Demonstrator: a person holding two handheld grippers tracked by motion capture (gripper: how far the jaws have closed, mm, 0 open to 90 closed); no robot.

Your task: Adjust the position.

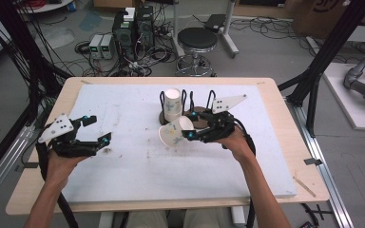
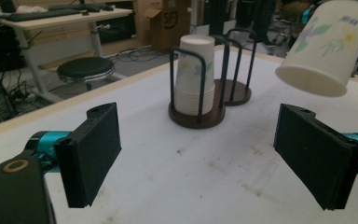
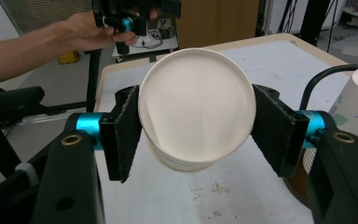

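I have the right gripper clamped on a paper cup, squeezed between both pads and tipped on its side just near of the cup stack, while my left gripper gapes wide, empty, far left.

Even, diffuse indoor light fills all three views, with soft, faint shadows on the white table cover. The high view is slightly soft and low in detail, its straight lines bowing near the edges. In the gripper views, the near black jaws blur slightly, and backgrounds go dim toward the top.
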